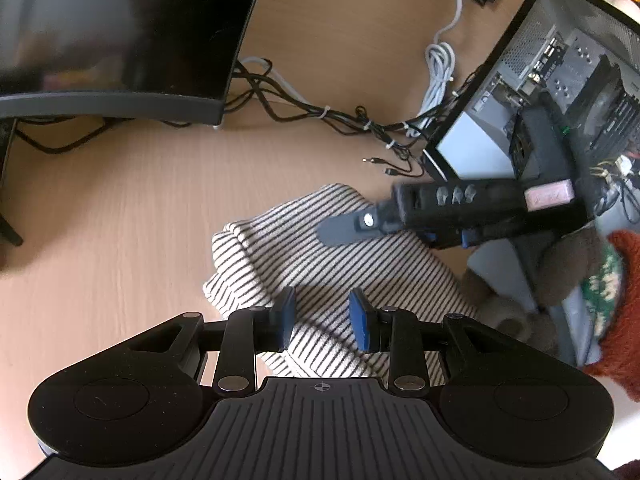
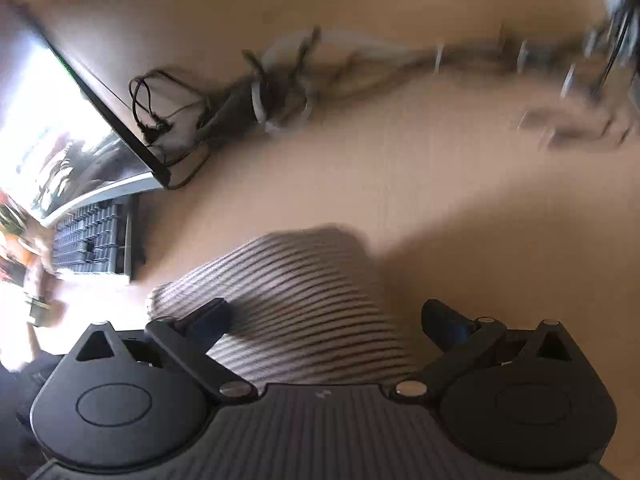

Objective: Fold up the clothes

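Observation:
A black-and-white striped garment (image 1: 320, 264) lies folded into a compact bundle on the wooden desk (image 1: 120, 208). My left gripper (image 1: 322, 322) hovers just over its near edge, jaws a small gap apart, holding nothing. My right gripper shows in the left wrist view (image 1: 340, 232), reaching in from the right over the garment's far part. In the blurred right wrist view the right gripper (image 2: 326, 318) is wide open, its fingers straddling the garment (image 2: 296, 292) without gripping it.
A dark curved monitor (image 1: 120, 32) stands at the back left, with a keyboard (image 2: 94, 240) below it. Tangled cables (image 1: 340, 120) run across the desk to an open computer case (image 1: 560, 92) at the right. A rust-red knitted item (image 1: 620, 308) lies at the right edge.

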{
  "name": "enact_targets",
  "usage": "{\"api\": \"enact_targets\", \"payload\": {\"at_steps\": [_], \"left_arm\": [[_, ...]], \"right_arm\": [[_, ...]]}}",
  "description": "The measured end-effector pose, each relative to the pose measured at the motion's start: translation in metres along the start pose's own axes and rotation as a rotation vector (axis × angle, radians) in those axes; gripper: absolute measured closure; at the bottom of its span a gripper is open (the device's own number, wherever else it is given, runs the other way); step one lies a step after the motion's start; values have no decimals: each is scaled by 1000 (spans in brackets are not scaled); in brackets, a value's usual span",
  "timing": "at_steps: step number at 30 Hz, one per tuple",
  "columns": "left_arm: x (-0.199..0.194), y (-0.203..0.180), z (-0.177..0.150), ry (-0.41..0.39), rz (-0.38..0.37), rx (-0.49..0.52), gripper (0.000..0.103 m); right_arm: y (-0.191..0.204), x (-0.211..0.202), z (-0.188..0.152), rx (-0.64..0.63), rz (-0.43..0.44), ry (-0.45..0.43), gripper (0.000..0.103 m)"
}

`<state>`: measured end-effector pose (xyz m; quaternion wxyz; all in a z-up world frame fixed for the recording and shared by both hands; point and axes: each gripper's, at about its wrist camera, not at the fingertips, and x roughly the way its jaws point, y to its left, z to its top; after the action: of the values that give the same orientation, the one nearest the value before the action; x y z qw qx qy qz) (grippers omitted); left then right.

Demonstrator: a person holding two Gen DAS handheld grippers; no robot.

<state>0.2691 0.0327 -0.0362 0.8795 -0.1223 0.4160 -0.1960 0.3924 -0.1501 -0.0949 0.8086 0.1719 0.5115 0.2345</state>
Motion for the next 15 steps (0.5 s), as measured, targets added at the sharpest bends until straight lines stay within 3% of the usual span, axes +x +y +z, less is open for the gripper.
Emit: {"api": "enact_targets", "payload": {"at_steps": [5, 9, 15], "left_arm": [[-6, -1, -7, -11, 51, 30, 69], [-9, -4, -9, -23, 53, 51, 66], [-8, 1, -11, -24, 25, 51, 66]], "right_arm": [[30, -37, -13, -167, 144, -120, 7], [17, -38, -21, -178, -24, -132, 7], [-4, -54, -52, -101, -77, -118, 5]]}}
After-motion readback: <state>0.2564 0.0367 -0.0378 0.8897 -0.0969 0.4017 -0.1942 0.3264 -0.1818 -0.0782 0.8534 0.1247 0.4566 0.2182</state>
